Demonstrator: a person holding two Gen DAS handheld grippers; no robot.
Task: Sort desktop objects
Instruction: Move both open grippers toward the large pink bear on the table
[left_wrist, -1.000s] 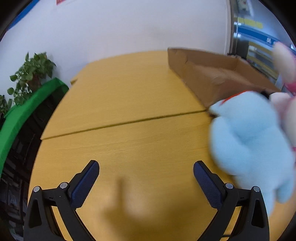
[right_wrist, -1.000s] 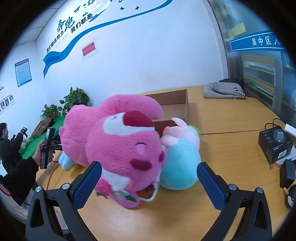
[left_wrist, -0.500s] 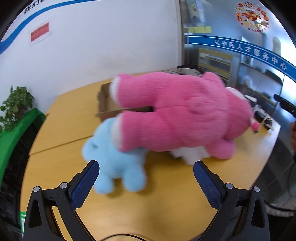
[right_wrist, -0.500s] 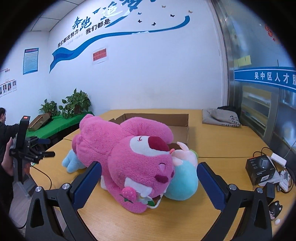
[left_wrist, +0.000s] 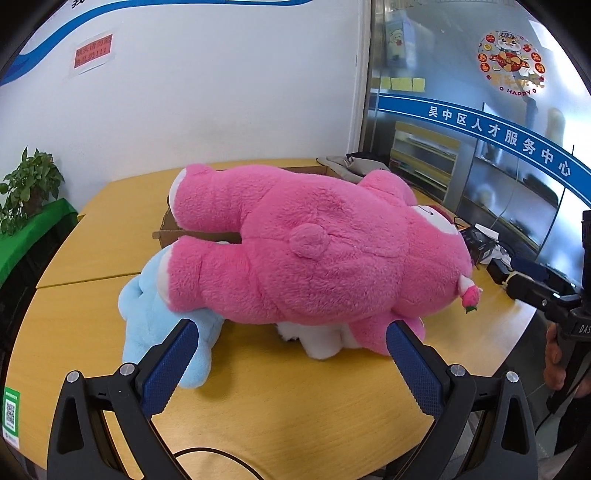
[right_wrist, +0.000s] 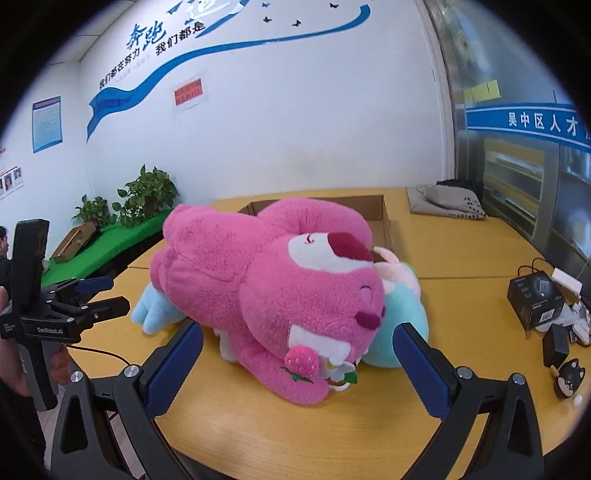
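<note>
pink bear (left_wrist: 314, 254) amid table (left_wrist: 295, 413), fingers (left_wrist: 170, 373) clear

Pink bear (left_wrist: 317, 254), pale-blue plush (left_wrist: 147, 314), yellow table (left_wrist: 280, 402)

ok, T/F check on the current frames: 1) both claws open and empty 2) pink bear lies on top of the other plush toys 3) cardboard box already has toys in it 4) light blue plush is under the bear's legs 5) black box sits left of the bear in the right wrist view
1) True: left claw and right claw are open, holding nothing.
2) True: the pink bear lies over the others.
3) False: the visible part of the cardboard box looks empty.
4) True: the light blue plush sticks out beneath the legs.
5) False: the black box is to the right.
</note>
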